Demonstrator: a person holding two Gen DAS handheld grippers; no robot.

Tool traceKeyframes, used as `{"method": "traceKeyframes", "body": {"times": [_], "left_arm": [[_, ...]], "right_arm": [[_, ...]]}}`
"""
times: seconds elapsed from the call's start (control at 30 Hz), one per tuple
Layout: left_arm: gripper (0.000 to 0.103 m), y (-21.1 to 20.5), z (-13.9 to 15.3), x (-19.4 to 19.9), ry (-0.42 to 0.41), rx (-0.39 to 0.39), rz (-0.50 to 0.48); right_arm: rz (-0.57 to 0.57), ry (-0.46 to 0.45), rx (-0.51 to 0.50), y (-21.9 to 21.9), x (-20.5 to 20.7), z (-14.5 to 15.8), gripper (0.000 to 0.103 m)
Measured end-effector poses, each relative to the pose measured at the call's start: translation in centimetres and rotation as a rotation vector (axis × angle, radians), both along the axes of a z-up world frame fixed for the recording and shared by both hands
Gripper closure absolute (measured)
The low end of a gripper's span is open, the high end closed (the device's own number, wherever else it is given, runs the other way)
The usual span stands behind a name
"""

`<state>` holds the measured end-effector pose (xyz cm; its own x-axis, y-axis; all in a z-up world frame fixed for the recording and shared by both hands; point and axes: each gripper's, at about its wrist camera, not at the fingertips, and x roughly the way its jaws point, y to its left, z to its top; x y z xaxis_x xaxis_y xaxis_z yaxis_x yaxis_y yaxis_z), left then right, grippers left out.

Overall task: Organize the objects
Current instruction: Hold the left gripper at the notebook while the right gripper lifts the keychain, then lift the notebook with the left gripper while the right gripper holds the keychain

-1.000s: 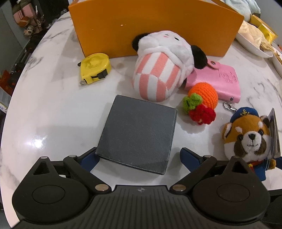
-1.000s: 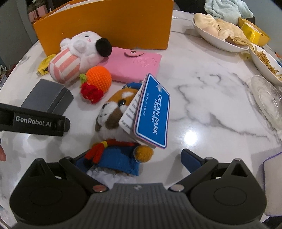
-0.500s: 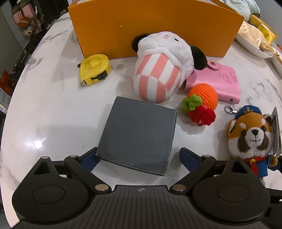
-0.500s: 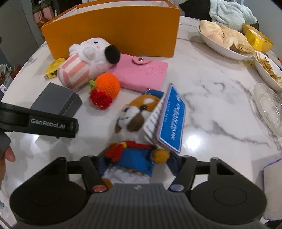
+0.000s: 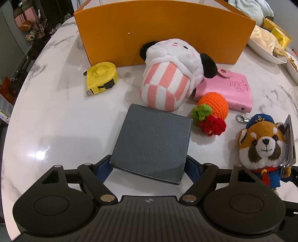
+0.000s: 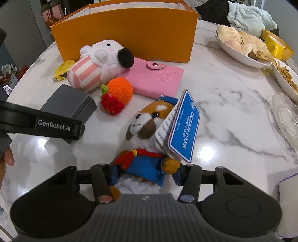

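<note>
My left gripper (image 5: 149, 165) is shut on the near end of a flat grey box (image 5: 152, 143), its fingers pressing both sides; the box also shows in the right wrist view (image 6: 69, 103). My right gripper (image 6: 146, 173) is shut on the blue body of a red panda plush (image 6: 147, 130) with a blue Ocean Park tag (image 6: 184, 128); the plush also shows in the left wrist view (image 5: 264, 143). An open orange box (image 5: 162, 29) stands at the back of the marble table (image 5: 55, 115).
A pink-striped white dog plush (image 5: 171, 74), a yellow tape measure (image 5: 101, 76), a pink wallet (image 5: 229, 91) and a crocheted orange with red flower (image 5: 212, 113) lie before the orange box. Food bowls (image 6: 240, 44), a glass plate (image 6: 286, 115) and a towel (image 6: 247, 16) are at right.
My right gripper has closed on the panda plush's body and raised it slightly. My left gripper's fingers have closed in onto the grey box's sides.
</note>
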<state>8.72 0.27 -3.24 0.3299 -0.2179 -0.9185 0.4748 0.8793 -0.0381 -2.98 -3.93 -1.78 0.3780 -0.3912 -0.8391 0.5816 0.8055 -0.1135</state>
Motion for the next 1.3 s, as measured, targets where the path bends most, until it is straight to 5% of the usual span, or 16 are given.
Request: {"method": "traceKeyframes", "body": {"times": [0.27, 1.3], "left_arm": [[0.009, 0.4, 0.0, 0.1, 0.019, -0.017, 0.003], [0.009, -0.4, 1.5, -1.7, 0.021, -0.014, -0.059]], "right_arm": [[0.017, -0.013, 0.007, 0.1, -0.5, 0.4, 0.055], [0.022, -0.045, 0.043, -0.5, -2.3, 1.9, 0.056]]}}
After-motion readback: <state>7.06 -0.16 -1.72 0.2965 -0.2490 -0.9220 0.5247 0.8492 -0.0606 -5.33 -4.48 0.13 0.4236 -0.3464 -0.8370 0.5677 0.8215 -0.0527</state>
